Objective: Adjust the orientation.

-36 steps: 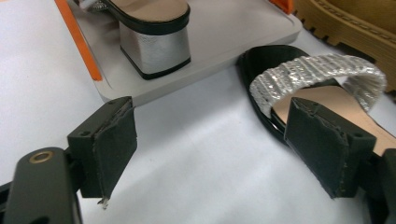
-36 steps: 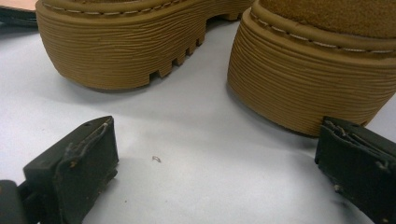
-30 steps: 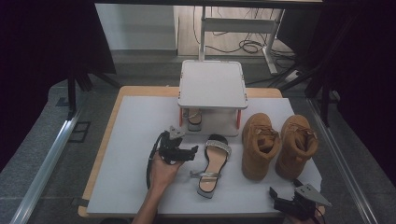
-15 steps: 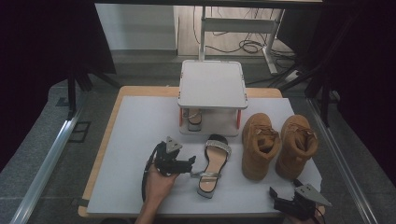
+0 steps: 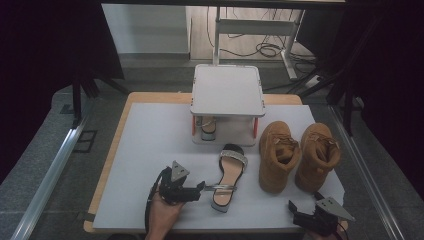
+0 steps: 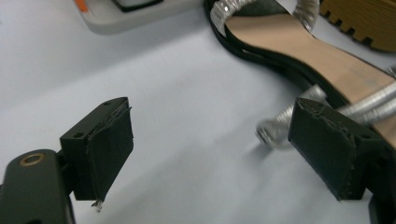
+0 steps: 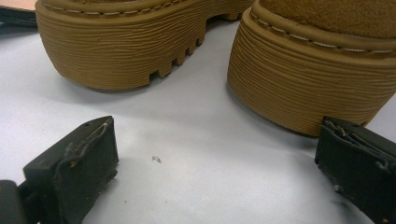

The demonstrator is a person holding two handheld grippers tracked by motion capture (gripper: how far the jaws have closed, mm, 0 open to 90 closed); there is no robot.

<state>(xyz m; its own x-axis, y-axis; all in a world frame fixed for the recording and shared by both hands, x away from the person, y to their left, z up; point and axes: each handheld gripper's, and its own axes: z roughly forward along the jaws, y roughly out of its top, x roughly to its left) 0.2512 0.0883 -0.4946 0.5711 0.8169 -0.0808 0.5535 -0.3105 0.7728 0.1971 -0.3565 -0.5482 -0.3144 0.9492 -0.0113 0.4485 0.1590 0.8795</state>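
Left tongs (image 5: pixel 202 186): held low over the worktop (image 5: pixel 150 145) in the person's left hand (image 5: pixel 165 216), pointing toward the sandal; jaws spread wide with nothing between them (the left gripper view (image 6: pixel 210 154) shows bare white surface in the gap).

Sandal (image 5: pixel 229 176): lies flat on the worktop in front of the small stand, toe with its silver band toward the stand, heel toward the person. Its silver ankle strap (image 5: pixel 220 187) sticks out sideways to the left tongs' tips; in the left gripper view the strap (image 6: pixel 369 105) passes just behind the right-hand jaw, and whether it touches the jaw I cannot tell.

Second sandal (image 5: pixel 207 127): tucked under the stand's top, toe end visible between the legs.

Stand (image 5: pixel 227 90): a white square-topped platform with orange-marked legs, at the far middle of the worktop.

Boots (image 5: pixel 297 155): a tan pair standing upright side by side, just right of the sandal, heels toward the person.

Right tongs (image 5: pixel 300 212): resting low at the near right corner of the worktop, jaws parted and gripping nothing (in the right gripper view (image 7: pixel 215 172) the ribbed heel soles of the boots (image 7: pixel 140 51) stand close ahead, the right-hand jaw just beside one heel).
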